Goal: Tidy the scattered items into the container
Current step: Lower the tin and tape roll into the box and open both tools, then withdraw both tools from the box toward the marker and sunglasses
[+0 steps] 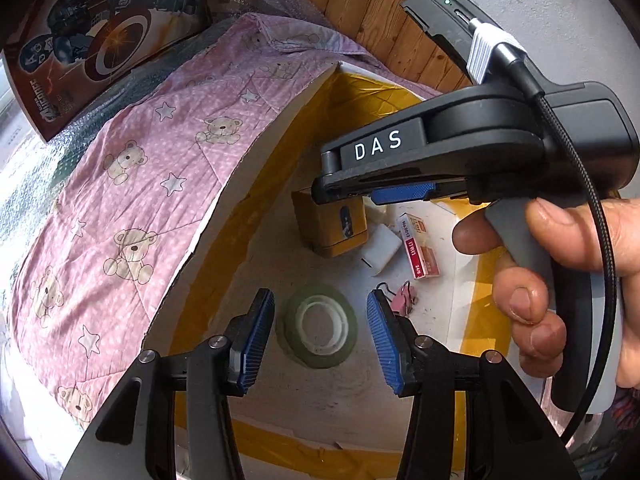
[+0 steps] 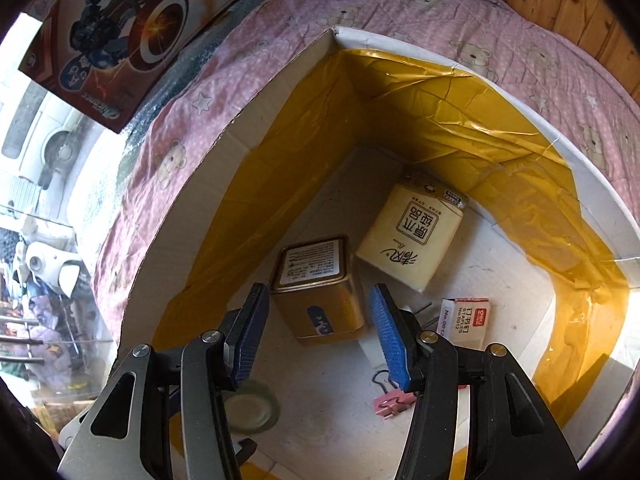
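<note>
Both grippers hang above an open cardboard box (image 2: 280, 88) lined with yellow tape, set on a pink bear-print quilt (image 1: 132, 160). The left gripper (image 1: 320, 330), jaws wide apart and empty, hovers over a tape roll (image 1: 318, 326) on the box floor. The right gripper (image 2: 318, 334), jaws likewise spread and empty, hangs above a gold tin (image 2: 320, 292). Near it lie a tissue pack (image 2: 412, 236), a staples box (image 2: 466, 320) and a pink binder clip (image 2: 394, 400).
</note>
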`<state>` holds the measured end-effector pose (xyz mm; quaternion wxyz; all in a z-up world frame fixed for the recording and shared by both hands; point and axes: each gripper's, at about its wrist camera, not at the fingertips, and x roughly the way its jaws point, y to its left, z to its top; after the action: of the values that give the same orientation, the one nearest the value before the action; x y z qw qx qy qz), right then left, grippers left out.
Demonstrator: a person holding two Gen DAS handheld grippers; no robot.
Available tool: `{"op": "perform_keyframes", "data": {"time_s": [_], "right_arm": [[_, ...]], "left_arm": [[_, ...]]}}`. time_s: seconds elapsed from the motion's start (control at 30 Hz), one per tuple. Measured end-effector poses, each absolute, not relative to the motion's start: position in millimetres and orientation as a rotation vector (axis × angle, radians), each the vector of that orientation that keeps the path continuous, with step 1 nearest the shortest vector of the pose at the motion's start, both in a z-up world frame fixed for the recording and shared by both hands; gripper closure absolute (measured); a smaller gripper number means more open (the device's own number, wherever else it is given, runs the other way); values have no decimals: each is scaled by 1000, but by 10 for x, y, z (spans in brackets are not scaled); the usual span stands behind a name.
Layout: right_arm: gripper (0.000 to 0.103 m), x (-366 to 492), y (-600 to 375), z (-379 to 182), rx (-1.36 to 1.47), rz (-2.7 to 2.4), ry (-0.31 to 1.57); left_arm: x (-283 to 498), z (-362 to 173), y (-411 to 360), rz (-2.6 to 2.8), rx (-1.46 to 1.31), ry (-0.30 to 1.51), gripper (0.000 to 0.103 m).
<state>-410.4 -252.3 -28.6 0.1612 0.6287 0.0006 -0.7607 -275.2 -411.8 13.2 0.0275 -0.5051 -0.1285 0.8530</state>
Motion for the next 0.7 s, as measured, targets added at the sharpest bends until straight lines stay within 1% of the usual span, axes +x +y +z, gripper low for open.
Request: {"op": "perform_keyframes", "data": {"time_s": [0.17, 0.43, 0.7], "right_arm": [[47, -4008, -2403, -76, 1755, -2187, -47], [47, -3561, -2154, 493, 1586, -2227, -120], [47, -2884, -1862, 837, 1407, -2290, -69]], "left_arm": [[-2711, 131, -4091, 2637, -1578, -395, 50], [-2542, 256, -3973, 2659, -1572, -355, 49], [-2324, 462, -3790, 2696, -1534, -299, 48]]}}
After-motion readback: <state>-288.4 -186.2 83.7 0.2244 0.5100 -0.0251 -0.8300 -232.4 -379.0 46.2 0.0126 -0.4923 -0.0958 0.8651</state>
